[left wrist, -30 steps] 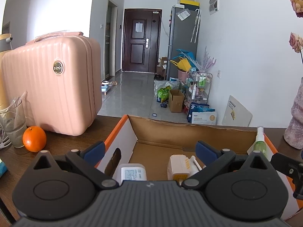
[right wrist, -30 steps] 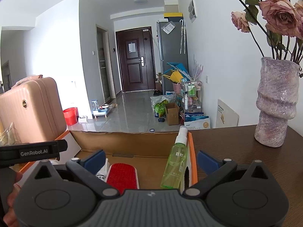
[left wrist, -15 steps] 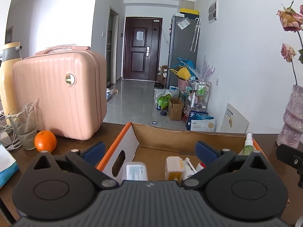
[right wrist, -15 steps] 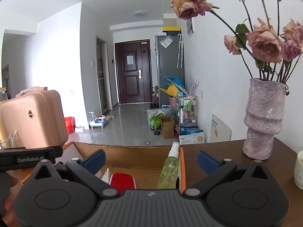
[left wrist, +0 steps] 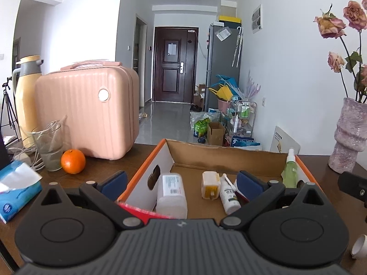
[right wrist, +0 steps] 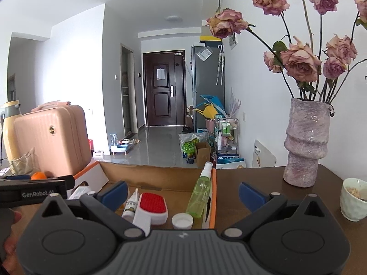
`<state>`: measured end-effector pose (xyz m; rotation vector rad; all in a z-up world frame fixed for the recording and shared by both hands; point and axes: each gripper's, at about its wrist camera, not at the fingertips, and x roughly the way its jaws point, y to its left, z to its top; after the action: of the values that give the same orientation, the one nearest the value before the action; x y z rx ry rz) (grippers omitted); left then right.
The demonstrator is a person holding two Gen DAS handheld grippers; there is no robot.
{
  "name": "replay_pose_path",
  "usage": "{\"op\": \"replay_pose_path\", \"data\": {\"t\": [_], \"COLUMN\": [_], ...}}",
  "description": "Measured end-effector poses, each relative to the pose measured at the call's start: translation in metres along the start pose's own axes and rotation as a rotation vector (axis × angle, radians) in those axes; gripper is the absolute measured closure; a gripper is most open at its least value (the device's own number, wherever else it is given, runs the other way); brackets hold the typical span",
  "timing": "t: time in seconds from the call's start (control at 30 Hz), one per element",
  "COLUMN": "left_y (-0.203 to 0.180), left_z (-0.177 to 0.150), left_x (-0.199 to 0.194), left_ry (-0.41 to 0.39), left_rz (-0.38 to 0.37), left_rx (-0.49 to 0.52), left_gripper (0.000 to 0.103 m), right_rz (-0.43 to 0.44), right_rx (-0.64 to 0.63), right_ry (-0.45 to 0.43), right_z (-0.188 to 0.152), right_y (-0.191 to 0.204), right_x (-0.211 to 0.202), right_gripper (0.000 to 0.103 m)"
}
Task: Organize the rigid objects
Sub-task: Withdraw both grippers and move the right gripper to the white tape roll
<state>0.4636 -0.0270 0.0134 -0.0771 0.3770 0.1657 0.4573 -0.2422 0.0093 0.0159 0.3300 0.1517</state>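
Pulling back: both grippers, left point(left wrist: 180, 181) and right point(right wrist: 183, 191), have risen off the box point(left wrist: 226, 154), wide and empty; items sit inside, sorting looks near done.

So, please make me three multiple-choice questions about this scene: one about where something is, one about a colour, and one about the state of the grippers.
1. Where does the green spray bottle stand?
A. on the table beside the vase
B. inside the cardboard box, leaning against its right wall
C. on top of the pink suitcase

2. What colour is the bristle face of the brush in the box?
A. red
B. blue
C. yellow

3. What state are the two grippers in?
A. both shut on bottles
B. left open, right shut on the brush
C. both open, holding nothing

Answers:
1. B: in the right wrist view the bottle stands tilted at the orange-edged right wall of the box.
2. A: the oval pad in the white brush body is red.
3. C: the left gripper and the right gripper both show blue pads spread wide, with nothing between them.
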Motion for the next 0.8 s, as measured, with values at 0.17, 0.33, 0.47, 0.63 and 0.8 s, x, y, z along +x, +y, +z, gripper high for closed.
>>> {"op": "replay_pose_path", "data": {"t": [0.17,0.33,0.47,0.63,0.8], "left_y": [0.006,0.007,0.007,0.004,-0.003], "left_z": [-0.015,-0.027,-0.034,-0.043,-0.052], "left_x": [-0.022,-0.040,-0.054,-0.068,-0.068], "left_ry": [0.009,0.018,0.026,0.030,0.052], "left_rz": [0.028,0.048,0.053,0.026,0.030], "left_rx": [-0.008,-0.006,-0.008,0.007,0.027], "left_gripper": [0.000,0.000,0.000,0.000,0.000], "right_rz": [0.004,0.004,-0.005,-0.049,-0.045], "right_rx": [-0.005,-0.030,-0.029,-0.013,-0.011], "right_ry": [0.007,0.011,0.011,0.025,0.041], "right_z": [-0.010,-0.020,-0.031,-0.041,-0.043], "right_y": [0.000,-0.004,-0.014,-0.025,-0.030], "right_x": [-0.018,-0.033,-0.045,-0.051,-0.056], "right_gripper": [0.000,0.000,0.000,0.000,0.000]}}
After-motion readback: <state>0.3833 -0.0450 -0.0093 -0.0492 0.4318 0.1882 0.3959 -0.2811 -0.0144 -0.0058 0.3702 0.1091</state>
